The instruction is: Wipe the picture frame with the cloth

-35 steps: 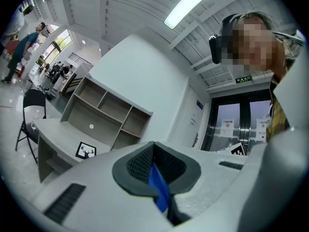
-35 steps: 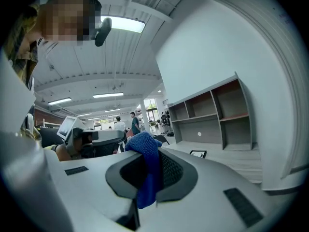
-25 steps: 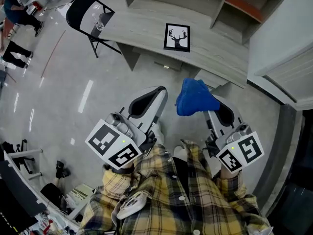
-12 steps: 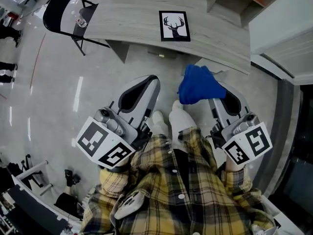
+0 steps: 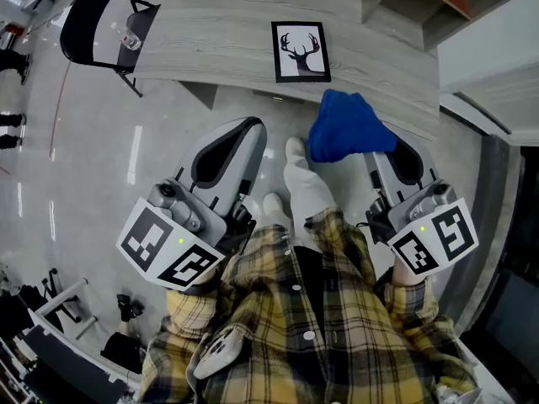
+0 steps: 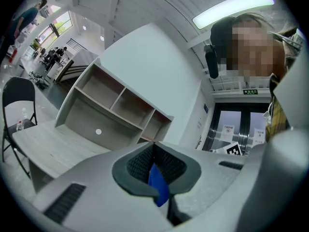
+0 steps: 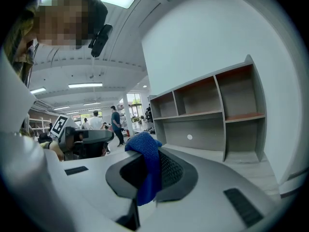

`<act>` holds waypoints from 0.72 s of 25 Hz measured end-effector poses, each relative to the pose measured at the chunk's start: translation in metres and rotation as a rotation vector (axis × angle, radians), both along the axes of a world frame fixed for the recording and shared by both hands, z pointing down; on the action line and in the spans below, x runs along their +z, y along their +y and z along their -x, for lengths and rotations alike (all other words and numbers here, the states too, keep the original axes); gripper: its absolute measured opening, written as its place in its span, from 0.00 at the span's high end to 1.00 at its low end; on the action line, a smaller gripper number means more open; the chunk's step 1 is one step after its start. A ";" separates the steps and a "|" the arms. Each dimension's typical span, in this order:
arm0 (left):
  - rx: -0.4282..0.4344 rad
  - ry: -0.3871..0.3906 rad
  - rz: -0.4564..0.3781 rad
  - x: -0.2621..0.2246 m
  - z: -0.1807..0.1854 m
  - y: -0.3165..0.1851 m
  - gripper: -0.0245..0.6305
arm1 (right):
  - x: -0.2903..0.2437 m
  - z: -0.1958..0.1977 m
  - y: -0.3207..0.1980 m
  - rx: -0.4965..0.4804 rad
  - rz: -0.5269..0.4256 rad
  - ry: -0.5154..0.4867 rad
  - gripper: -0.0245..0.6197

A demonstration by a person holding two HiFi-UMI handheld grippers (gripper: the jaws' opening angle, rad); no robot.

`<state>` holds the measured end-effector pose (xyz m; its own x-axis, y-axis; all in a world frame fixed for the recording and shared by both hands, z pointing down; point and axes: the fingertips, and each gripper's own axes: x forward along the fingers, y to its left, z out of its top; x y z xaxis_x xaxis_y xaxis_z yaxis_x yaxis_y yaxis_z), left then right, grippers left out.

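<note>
Head view: the counter lies ahead of both claws, with the frame flat on it, ahead between them. The right claw is clamped on the blue cloth. The left claw has its jaws together and holds nothing.

Cloth: solid royal blue.
Picture frame: black border, white field, black stag-head silhouette.
Worktop: pale grey, streaked wood grain.
Left gripper, right gripper: light grey shells, dark grey ribbed lining on jaws.
Marker cubes: white faces, black square patterns.
Shirt: yellow plaid crossed with black and white.
Trousers: white.
Chair: black.
Floor: glossy grey, white light streaks.
</note>
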<state>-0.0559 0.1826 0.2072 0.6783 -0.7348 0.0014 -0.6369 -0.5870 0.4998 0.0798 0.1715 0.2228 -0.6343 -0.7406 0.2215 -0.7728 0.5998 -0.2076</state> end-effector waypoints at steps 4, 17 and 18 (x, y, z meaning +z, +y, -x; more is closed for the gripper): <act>-0.002 0.002 -0.013 -0.006 -0.007 -0.048 0.96 | -0.006 -0.004 -0.048 -0.016 -0.010 0.003 0.90; -0.052 -0.008 -0.024 -0.018 -0.043 -0.179 0.96 | -0.014 -0.040 -0.180 -0.072 -0.018 -0.002 0.90; -0.050 -0.010 -0.017 -0.017 -0.044 -0.186 0.96 | -0.013 -0.041 -0.187 -0.074 -0.014 -0.001 0.90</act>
<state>-0.0120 -0.0038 0.1906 0.6408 -0.7677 -0.0054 -0.6703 -0.5630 0.4834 0.1208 -0.0151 0.2098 -0.6879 -0.6947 0.2104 -0.7258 0.6583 -0.1996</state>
